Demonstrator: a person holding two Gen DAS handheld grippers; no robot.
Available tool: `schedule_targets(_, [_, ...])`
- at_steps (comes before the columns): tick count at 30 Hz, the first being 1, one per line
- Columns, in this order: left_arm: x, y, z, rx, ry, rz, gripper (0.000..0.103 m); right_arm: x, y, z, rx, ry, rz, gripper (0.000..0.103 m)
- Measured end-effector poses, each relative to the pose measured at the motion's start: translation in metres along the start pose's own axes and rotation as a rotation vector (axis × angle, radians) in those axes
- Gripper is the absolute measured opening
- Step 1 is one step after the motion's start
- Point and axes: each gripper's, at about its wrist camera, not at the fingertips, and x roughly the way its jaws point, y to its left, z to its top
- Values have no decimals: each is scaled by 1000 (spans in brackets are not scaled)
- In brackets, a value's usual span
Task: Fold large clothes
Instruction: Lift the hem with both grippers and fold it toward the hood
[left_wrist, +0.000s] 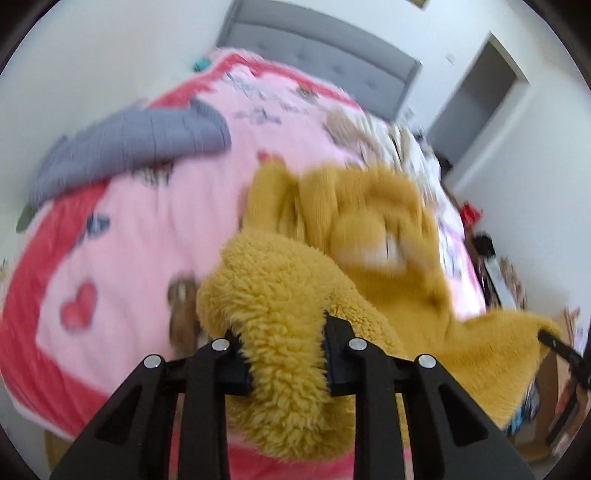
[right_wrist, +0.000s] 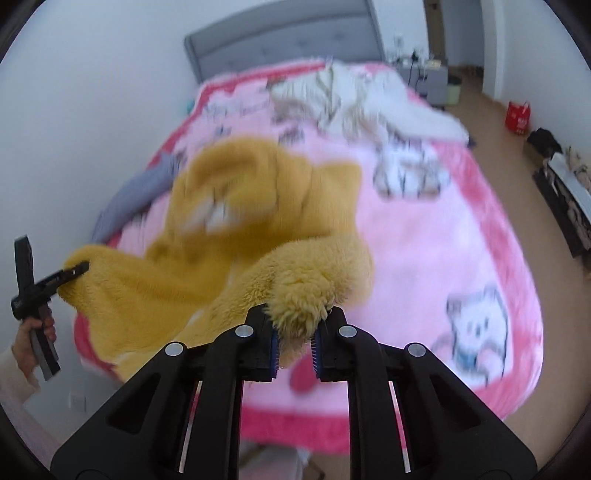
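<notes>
Right wrist: yellow fleece garment (right_wrist: 258, 229) between clamped right tongs (right_wrist: 295, 343).

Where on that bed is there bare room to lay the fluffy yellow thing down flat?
Free: the pink blanket between the yellow garment and the bed's right edge. Crowded: white clothes near the headboard, grey garment along the wall side.

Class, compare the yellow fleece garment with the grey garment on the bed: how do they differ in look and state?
1. The yellow garment is shaggy fleece; the grey garment looks ribbed and flatter.
2. The yellow one is pinched by the left tool and the right tool and partly lifted; the grey one lies untouched.
Both are over the pink blanket.
</notes>
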Motion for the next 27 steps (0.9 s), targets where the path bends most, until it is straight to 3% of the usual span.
schedule_targets(6, [29,2,109,-63,-90,-10,25,29,1,109,24,-105,-94,12])
schedule_targets(10, [67,-3,162,-56,-104,-11,25,68,-14,166,59,-180,-134,12])
schedule_targets(13, [106,-9,189,-54,-94,16,26,110,-25,197,65,-189,-128,12])
schedule_targets(19, [213,-8,227,-75,20,119,29,231,-52,241,19,-76,-151,12])
schedule_targets(24, [293,-6,236,-75,140,185,31,321,-63,249,-38,68,-191,12])
schedule_targets(27, [324,-12,237,-10,174,241,32,364,-70,246,-43,154,-200,12])
